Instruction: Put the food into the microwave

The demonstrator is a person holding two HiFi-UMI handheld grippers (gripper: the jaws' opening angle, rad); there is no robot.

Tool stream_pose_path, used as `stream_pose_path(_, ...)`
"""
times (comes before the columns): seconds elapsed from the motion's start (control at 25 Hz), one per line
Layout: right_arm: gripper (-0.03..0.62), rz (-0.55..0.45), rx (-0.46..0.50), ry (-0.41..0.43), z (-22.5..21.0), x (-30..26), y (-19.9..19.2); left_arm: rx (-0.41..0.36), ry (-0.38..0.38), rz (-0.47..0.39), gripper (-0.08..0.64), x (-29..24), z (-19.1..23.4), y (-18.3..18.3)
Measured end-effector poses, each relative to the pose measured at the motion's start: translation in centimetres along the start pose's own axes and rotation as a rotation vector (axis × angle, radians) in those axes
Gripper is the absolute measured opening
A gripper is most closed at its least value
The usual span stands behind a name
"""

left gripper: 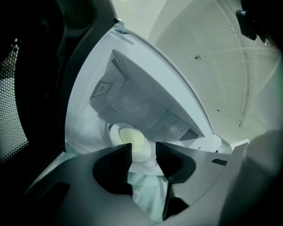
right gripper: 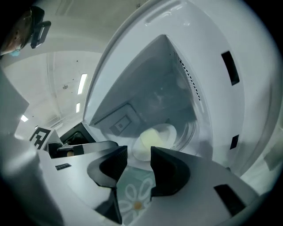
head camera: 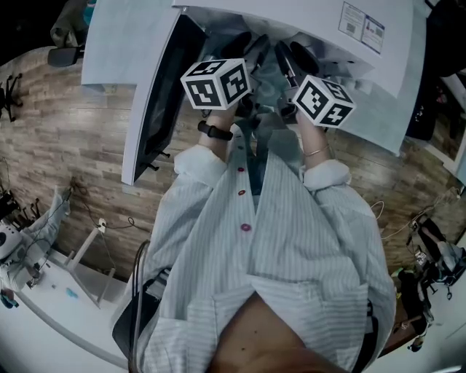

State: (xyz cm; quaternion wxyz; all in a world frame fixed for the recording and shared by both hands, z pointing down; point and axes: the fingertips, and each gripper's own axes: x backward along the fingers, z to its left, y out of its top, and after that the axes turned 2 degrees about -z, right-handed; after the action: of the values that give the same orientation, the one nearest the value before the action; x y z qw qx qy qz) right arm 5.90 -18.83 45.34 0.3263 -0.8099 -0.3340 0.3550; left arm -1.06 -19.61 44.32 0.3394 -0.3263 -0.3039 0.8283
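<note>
The microwave door [head camera: 162, 98] stands swung wide to the left, leaving the cavity [left gripper: 132, 99] open in front; inside, the bowl [right gripper: 154, 140] takes the middle, with free room above.

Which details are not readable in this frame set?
1. Head view: the microwave cavity, hidden behind the left gripper and right gripper.
2. Both gripper views: the near rim of the plate, behind the parted jaws.
3. The food on it: pale yellow, too blurred to identify.
</note>
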Motion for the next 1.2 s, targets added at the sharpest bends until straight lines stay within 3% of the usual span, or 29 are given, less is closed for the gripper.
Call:
stream_pose_path(0.36, 0.137, -0.015, 0.063, 0.1, 3.4, 3.1, 2.4, 0.031, -0.038, -0.055, 0.173, 2.9, -3.6, 1.0)
stream_pose_path(0.76, 0.069, -0.089, 0.132, 0.235, 7.5, 6.7, 6.2, -0.059, -0.126, -0.122, 0.109, 5.3, -8.9, 3.6)
stream_pose_path(0.92, 0.062, -0.126, 0.18, 0.265, 8.4, 7.9, 7.7, -0.131, -0.132, -0.164, 0.089, 5.9, -10.6, 4.9)
stream_pose_path(1.2, 0.051, -0.138, 0.16, 0.297, 8.6, 9.9, 9.1, -0.164, -0.199, -0.202, 0.051, 6.9, -13.9, 5.6)
